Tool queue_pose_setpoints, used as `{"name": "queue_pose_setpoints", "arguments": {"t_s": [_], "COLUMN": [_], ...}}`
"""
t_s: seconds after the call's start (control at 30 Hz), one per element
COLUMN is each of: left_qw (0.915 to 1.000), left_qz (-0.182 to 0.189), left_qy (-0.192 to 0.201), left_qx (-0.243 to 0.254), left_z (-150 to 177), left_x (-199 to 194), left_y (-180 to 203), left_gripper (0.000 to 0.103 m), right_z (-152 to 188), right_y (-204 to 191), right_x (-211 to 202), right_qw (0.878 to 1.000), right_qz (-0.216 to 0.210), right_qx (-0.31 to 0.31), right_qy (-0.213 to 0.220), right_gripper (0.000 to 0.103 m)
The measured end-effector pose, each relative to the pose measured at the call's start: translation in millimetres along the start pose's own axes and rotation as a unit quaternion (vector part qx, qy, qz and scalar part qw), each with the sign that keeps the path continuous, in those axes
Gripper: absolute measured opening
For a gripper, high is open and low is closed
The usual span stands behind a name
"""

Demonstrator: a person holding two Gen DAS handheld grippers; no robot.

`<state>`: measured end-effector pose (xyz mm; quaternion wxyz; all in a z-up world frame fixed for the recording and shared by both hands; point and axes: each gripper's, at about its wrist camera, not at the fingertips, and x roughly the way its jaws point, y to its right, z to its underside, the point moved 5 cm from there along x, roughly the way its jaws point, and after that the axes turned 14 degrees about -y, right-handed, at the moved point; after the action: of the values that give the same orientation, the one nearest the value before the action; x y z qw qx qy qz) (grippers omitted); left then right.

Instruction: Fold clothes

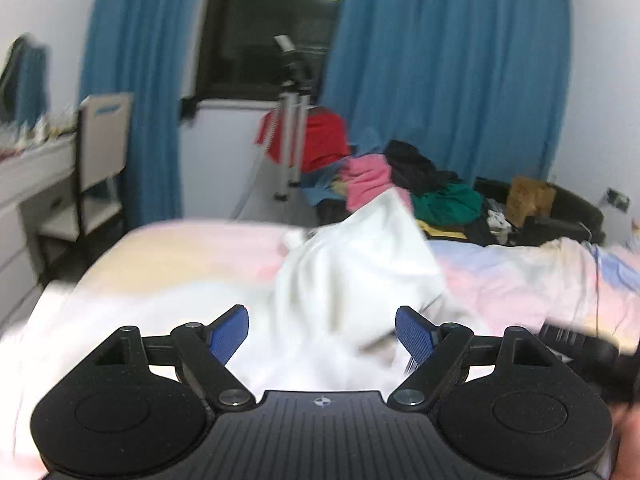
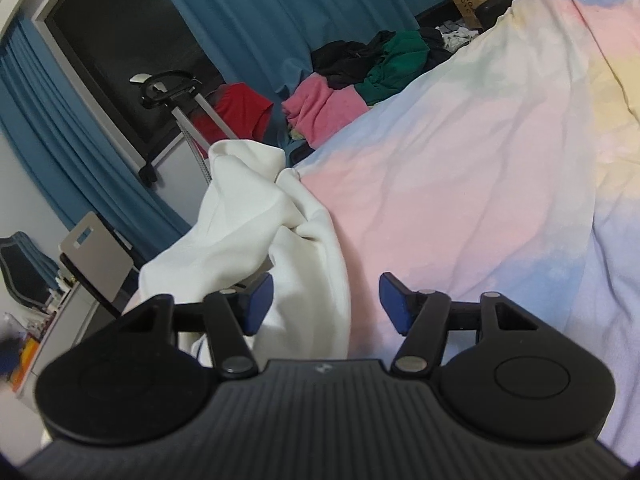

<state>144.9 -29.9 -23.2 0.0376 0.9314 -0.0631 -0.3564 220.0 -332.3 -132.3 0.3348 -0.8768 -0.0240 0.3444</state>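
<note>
A white garment [image 1: 352,264] lies rumpled on the pastel pink, blue and yellow bed cover [image 1: 520,280], with part of it raised in a peak. My left gripper [image 1: 322,336] is open wide just above the garment, and its blue pads touch no cloth. In the right wrist view the same white garment [image 2: 248,220] is bunched at the bed's left side on the bed cover [image 2: 460,180]. My right gripper [image 2: 326,306] is open over the garment's edge. A fold of cloth sits between its jaws near the left pad, with the right pad clear of it.
A pile of pink, green, black and red clothes [image 1: 420,184] sits at the far end of the bed. A tripod stand [image 1: 294,136] is behind it. A chair [image 1: 104,148] and a desk [image 1: 32,172] are at the left. Blue curtains flank a dark window.
</note>
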Motion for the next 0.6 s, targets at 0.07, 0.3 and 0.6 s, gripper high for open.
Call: {"name": "queue_pose_setpoints", "arguments": {"t_s": [0.07,0.3,0.6], "left_qw": [0.9999,0.9991,0.9942], "left_qz": [-0.002,0.013,0.041], "left_qy": [-0.004,0.001,-0.011], "left_qx": [-0.010,-0.040,-0.099], "left_z": [18,47,46], "left_x": [-7,-7,68], "left_y": [-17,-57,-102], "left_gripper": [0.083,0.085,0.085], "right_z": [-5,-54,-145], "right_y": [1,-4,-1], "right_x": [0,37,163], "right_qw": [1.000,0.998,0.995], "right_qz": [-0.004,0.026,-0.049], "right_qx": [0.009,-0.046,-0.015], "right_qy": [-0.008,-0.044,-0.080], "right_gripper": [0.055,0.043,0.044]}}
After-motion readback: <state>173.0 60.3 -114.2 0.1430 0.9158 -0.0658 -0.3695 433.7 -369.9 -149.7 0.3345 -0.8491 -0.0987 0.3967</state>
